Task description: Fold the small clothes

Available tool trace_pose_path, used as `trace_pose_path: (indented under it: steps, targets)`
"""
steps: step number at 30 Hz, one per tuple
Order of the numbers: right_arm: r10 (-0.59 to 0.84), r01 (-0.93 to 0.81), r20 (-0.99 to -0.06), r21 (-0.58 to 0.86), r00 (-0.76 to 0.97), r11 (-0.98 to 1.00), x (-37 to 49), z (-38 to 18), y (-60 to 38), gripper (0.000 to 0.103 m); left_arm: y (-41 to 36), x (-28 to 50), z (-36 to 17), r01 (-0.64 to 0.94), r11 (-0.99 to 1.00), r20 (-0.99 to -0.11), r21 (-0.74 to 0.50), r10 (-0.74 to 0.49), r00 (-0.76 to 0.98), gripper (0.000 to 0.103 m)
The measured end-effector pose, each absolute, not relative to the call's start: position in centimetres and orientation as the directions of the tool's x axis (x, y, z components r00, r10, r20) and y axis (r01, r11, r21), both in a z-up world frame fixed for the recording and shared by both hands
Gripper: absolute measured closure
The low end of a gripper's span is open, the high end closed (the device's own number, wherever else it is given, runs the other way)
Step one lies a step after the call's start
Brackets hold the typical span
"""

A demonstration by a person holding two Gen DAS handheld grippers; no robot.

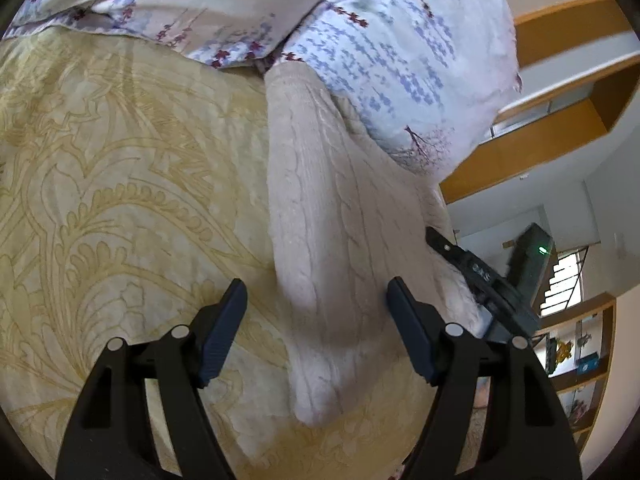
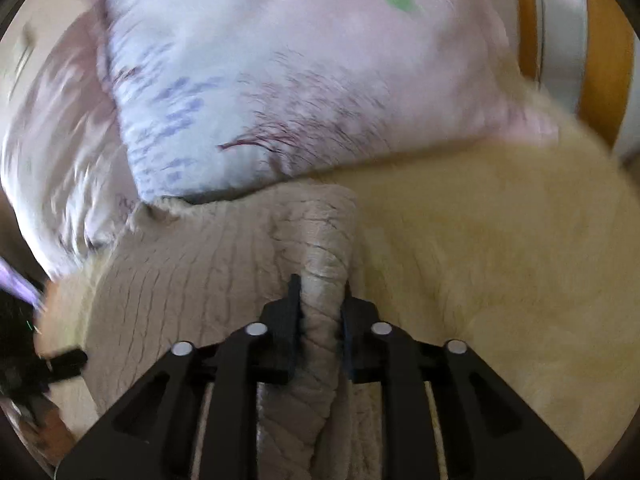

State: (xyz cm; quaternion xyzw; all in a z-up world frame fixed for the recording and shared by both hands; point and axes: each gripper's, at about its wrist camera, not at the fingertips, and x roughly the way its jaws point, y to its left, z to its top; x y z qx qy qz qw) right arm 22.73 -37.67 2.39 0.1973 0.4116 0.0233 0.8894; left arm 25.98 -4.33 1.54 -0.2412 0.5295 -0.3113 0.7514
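In the right wrist view, the right gripper (image 2: 320,300) has its two black fingers clamped on a bunched fold of the beige cable-knit sweater (image 2: 224,248), which rises as a narrow ridge between them at lower centre of the frame. The knit shows raised rope-like ribs and fine lines; the rest of the garment spreads flat to the left of the ridge and meets the pillow's edge above it.

In the left wrist view, the left gripper (image 1: 316,312) holds its two fingers well apart, with blue ribbed pads facing each other; a long tube of the sweater, seemingly a sleeve, lies between them without touching either pad and runs from lower centre up to the middle of the frame. The other gripper's black body shows at right centre, against the sweater's edge.

One sweater is visible. It lies on the pale yellow bedspread with a leafy woven pattern (image 1: 120,184). Two pillows in white fabric printed with blue and dark red blossoms (image 1: 400,60) fill the top of that frame. Wooden shelves (image 1: 580,360) stand at lower right.
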Motion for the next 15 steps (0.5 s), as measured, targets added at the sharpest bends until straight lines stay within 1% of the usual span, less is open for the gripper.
trace_pose_path:
  steps: [2,4,7,11,15]
  targets:
    - [0.230,0.159,-0.707,0.439,0.669,0.884,21.8,2.6,-39.3,0.067,-4.4,25.4,1.9,0.237,0.695,-0.649,-0.679,-0.719,0.249,0.031]
    - [0.220,0.184,-0.692,0.459,0.688,0.869,20.1,3.2,-40.4,0.061,-4.5,24.8,2.1,0.258,0.702,-0.657,-0.664,-0.712,0.248,0.031]
    - [0.237,0.154,-0.655,0.481,0.718,0.863,17.1,4.4,-40.8,0.061,-4.3,24.2,1.9,0.266,0.687,-0.644,-0.677,-0.727,0.238,0.031]
    - [0.287,0.071,-0.616,0.490,0.733,0.869,13.9,5.9,-39.1,0.061,-4.5,23.6,1.5,0.256,0.670,-0.634,-0.697,-0.743,0.216,0.031]
    - [0.306,0.023,-0.617,0.467,0.725,0.884,12.6,6.5,-37.2,0.061,-4.5,22.9,1.3,0.253,0.679,-0.644,-0.689,-0.734,0.217,0.031]
